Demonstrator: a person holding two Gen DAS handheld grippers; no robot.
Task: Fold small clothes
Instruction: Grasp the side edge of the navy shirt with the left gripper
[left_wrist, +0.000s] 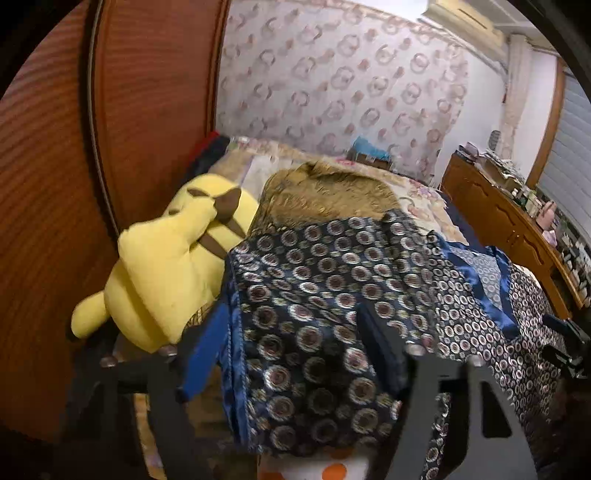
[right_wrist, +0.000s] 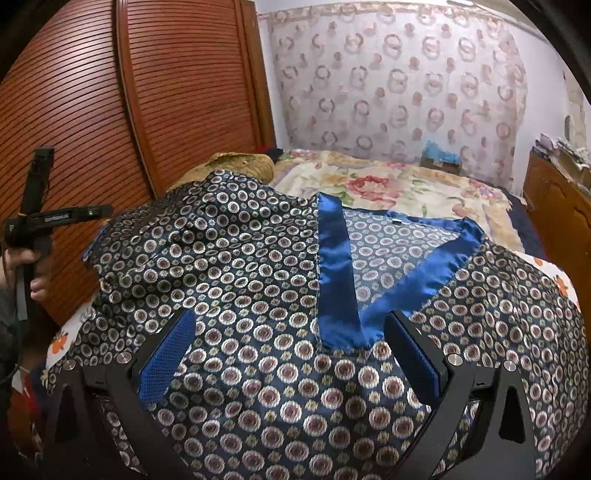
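A dark blue satin garment (right_wrist: 258, 280) with a ring pattern and a bright blue collar band (right_wrist: 336, 273) lies spread on the bed. My right gripper (right_wrist: 288, 347) is open just above its front part, below the V of the collar. In the left wrist view the same garment (left_wrist: 314, 295) has its sleeve side bunched between my open left gripper (left_wrist: 291, 343) fingers, which straddle the cloth without pinching it. The left gripper also shows in the right wrist view (right_wrist: 33, 221), held in a hand at the far left.
A yellow plush toy (left_wrist: 166, 266) lies left of the garment beside the wooden wardrobe (left_wrist: 55, 147). A gold-brown cushion (left_wrist: 325, 195) sits behind the garment. The floral bedspread (right_wrist: 406, 188) stretches back to a patterned curtain. A wooden dresser (left_wrist: 509, 218) with clutter stands at the right.
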